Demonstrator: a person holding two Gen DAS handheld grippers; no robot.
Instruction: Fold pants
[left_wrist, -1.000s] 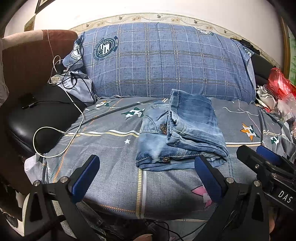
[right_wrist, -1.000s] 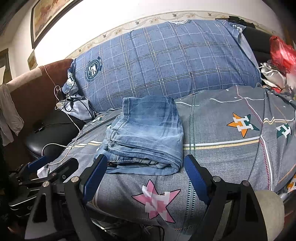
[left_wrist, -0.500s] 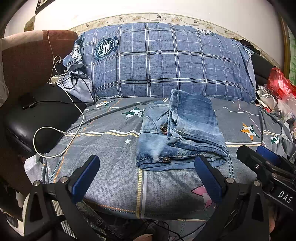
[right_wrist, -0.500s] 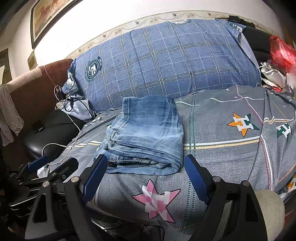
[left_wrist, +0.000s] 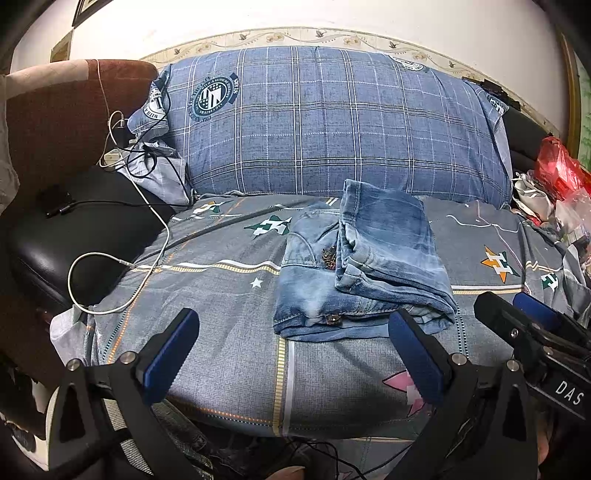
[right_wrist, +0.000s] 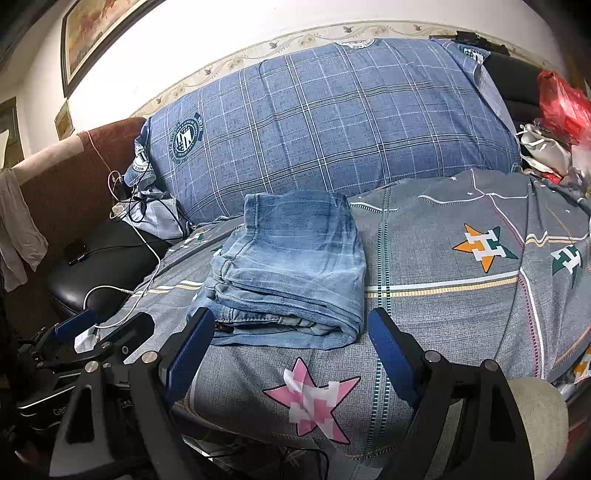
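Note:
Light blue denim pants (left_wrist: 362, 266) lie folded into a compact stack on the grey patterned bed sheet (left_wrist: 221, 295), in front of a big blue plaid pillow (left_wrist: 332, 125). They also show in the right wrist view (right_wrist: 291, 269). My left gripper (left_wrist: 291, 336) is open and empty, held back from the near edge of the stack. My right gripper (right_wrist: 291, 343) is open and empty, just in front of the stack's near folded edge. The right gripper shows at the right of the left wrist view (left_wrist: 532, 325), and the left gripper at the lower left of the right wrist view (right_wrist: 96, 332).
A white charging cable (left_wrist: 122, 258) loops over the sheet's left side onto a black leather seat (left_wrist: 66, 236). More cables and a power strip (left_wrist: 114, 157) lie by the pillow's left end. A red plastic bag (left_wrist: 557, 166) and clutter sit at the right.

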